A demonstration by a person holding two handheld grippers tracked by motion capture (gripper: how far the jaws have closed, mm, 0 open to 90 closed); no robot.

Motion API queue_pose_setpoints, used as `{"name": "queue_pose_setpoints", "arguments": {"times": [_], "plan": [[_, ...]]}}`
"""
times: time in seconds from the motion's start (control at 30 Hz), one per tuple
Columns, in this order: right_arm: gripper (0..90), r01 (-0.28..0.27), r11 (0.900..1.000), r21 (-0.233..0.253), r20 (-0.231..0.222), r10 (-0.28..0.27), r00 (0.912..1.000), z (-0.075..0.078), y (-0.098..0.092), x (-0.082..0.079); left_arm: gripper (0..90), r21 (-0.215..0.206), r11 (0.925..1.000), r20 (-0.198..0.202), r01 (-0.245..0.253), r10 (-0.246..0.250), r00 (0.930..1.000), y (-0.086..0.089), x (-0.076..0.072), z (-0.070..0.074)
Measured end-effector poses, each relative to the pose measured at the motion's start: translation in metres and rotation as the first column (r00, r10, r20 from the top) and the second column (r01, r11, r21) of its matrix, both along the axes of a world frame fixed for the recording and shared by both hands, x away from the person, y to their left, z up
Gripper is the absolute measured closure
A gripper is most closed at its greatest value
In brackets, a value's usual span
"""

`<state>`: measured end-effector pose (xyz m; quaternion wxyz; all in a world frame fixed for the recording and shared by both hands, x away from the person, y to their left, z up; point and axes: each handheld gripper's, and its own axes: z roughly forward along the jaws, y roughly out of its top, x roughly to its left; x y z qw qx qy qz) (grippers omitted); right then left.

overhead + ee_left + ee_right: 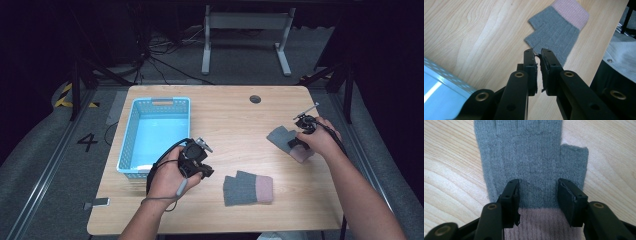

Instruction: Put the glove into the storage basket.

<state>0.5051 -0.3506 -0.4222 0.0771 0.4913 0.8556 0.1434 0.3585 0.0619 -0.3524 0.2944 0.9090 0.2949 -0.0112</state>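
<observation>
Two grey fingerless gloves with pink cuffs lie flat on the wooden table (pixel 230 120). The near glove (pixel 248 188) (pixel 556 32) rests close to the front edge. My left gripper (pixel 206 172) (pixel 537 53) hovers just left of it, shut with nothing between its jaws, tips almost at the glove's finger end. The far glove (pixel 280 136) (pixel 524 157) lies at the right. My right gripper (pixel 296 142) (pixel 537 183) is open over it, its jaws standing on either side of the palm just above the pink cuff (pixel 539 225).
A light blue plastic basket (pixel 162 101) (pixel 439 82) stands at the table's left, beside my left hand. A dark round grommet (pixel 255 99) sits near the far edge. The table's right edge (pixel 596 50) runs close to the near glove.
</observation>
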Motion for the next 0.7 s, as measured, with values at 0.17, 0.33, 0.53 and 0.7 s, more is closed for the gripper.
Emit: {"name": "queue_pose_setpoints", "arguments": {"times": [0.17, 0.33, 0.53, 0.7], "plan": [[56.4, 0.005, 1.000, -0.002, -0.014, -0.005, 0.9999, 0.0003, 0.0001, 0.0019, 83.2, 0.000, 1.0000, 0.003, 0.002, -0.002, 1.0000, 0.0000, -0.0009, 0.0009], [62.1, -0.001, 1.000, -0.029, -0.024, 0.000, 0.9997, 0.0013, 0.0023, 0.0035, 83.3, -0.001, 1.0000, 0.005, -0.001, 0.001, 1.0000, 0.0009, -0.0012, 0.0016], [69.0, -0.003, 0.999, -0.041, -0.028, 0.001, 0.9996, 0.0018, 0.0048, 0.0041, 83.4, -0.002, 1.0000, 0.006, 0.001, -0.001, 1.0000, 0.0010, -0.0011, 0.0018], [76.2, -0.003, 0.999, -0.044, -0.020, 0.002, 0.9998, 0.0018, 0.0052, 0.0039, 83.4, -0.002, 1.0000, 0.007, 0.001, -0.001, 1.0000, 0.0011, -0.0013, 0.0021]]}}
